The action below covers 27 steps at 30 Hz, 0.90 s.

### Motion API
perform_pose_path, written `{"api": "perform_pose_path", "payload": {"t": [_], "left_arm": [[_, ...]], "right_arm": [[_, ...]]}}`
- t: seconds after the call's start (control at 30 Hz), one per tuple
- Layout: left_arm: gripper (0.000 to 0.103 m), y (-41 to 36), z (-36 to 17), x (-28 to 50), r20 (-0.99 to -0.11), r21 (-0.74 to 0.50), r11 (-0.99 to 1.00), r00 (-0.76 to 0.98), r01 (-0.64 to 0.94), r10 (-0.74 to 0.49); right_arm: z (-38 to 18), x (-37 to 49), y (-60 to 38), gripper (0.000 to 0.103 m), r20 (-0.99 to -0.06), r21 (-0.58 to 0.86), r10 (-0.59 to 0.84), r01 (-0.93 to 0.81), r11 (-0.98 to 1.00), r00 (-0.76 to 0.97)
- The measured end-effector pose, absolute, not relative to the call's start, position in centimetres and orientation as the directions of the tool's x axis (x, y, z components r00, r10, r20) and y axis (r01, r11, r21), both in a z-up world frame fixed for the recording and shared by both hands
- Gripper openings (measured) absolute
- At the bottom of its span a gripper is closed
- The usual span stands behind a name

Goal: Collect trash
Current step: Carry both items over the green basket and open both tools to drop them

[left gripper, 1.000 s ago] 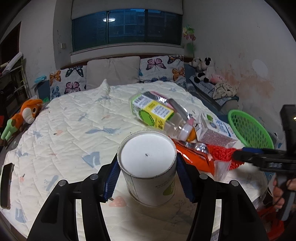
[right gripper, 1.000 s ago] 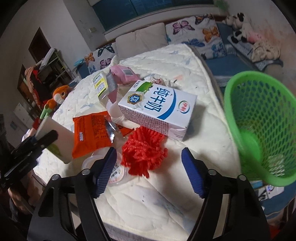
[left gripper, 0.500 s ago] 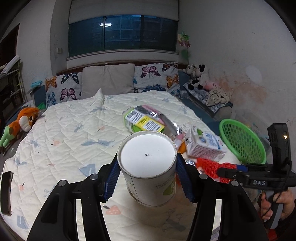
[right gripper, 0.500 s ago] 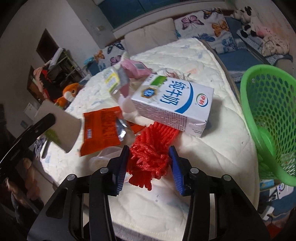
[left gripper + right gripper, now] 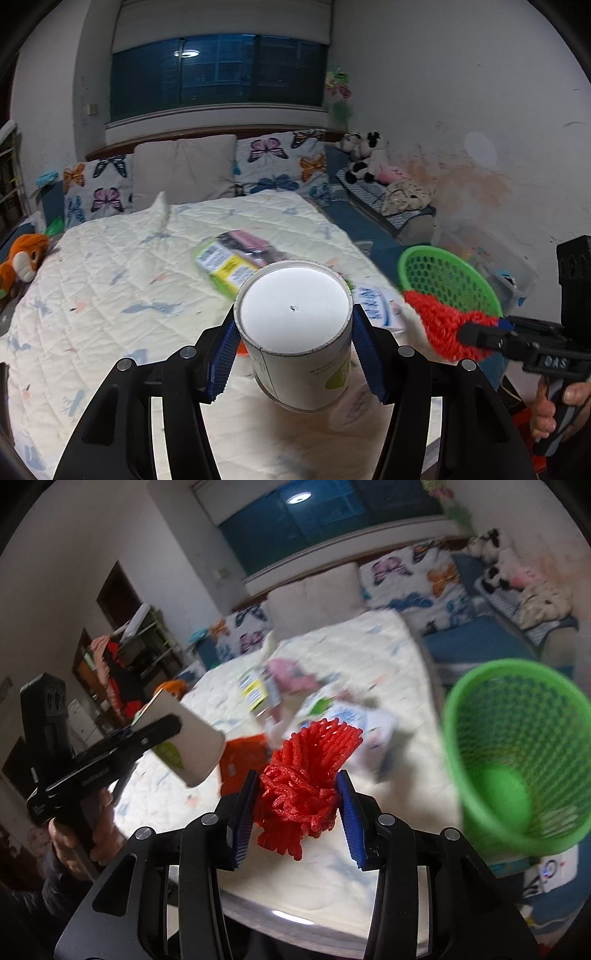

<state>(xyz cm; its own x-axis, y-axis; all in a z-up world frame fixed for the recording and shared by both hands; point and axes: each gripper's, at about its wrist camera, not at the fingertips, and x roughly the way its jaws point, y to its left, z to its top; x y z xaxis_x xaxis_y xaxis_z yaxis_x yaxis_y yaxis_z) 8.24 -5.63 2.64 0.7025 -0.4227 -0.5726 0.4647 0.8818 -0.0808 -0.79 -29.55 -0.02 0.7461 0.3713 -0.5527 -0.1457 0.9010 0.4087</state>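
Observation:
My left gripper is shut on a white paper cup, held above the bed with its flat end toward the camera. My right gripper is shut on a red foam net, lifted off the quilt. The same net shows at the right of the left wrist view, in front of the green mesh basket. In the right wrist view the green basket stands right of the bed, and the cup hangs at the left in the other gripper.
On the quilted bed lie a milk carton, an orange wrapper, and a bottle with yellow label. Pillows line the headboard. Plush toys sit on a side bench. A hand grips the left tool.
The right gripper closed on the red net and lifted it off the bed toward the basket. The left gripper rose with the cup still held.

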Motion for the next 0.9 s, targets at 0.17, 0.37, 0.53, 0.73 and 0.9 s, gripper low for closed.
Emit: {"api": "perform_pose_path", "payload": {"t": [0.17,0.37,0.53,0.73,0.9], "left_arm": [[0.057,-9.2,3.4,8.5,-0.567,-0.079,0.851,0.678,0.519,-0.467],[0.057,-14.2,3.7,9.2,-0.572,-0.083,0.807,0.635,0.585,-0.519],[0.057,-18.4,2.9,10.4,-0.603,-0.111,0.772,0.575,0.626,-0.553],[0.057,-23.1,2.0,11.3,-0.629,-0.126,0.730,0.515,0.671,-0.582],[0.057,-26.8,0.8,12.0,-0.656,-0.149,0.697,0.457,0.701,-0.600]], "right_arm": [[-0.9,-0.2,-34.0,0.043,-0.589,0.339,0.234,-0.027,0.941,0.773],[-3.0,0.4,-38.8,0.045,-0.637,0.290,0.117,0.096,0.952,0.762],[-4.6,0.8,-41.9,0.049,-0.655,0.293,0.081,0.153,0.944,0.751],[-5.5,0.1,-43.9,0.072,-0.664,0.267,0.026,0.204,0.942,0.747],[-5.7,-1.2,-45.2,0.078,-0.661,0.249,-0.014,0.237,0.939,0.750]]}}
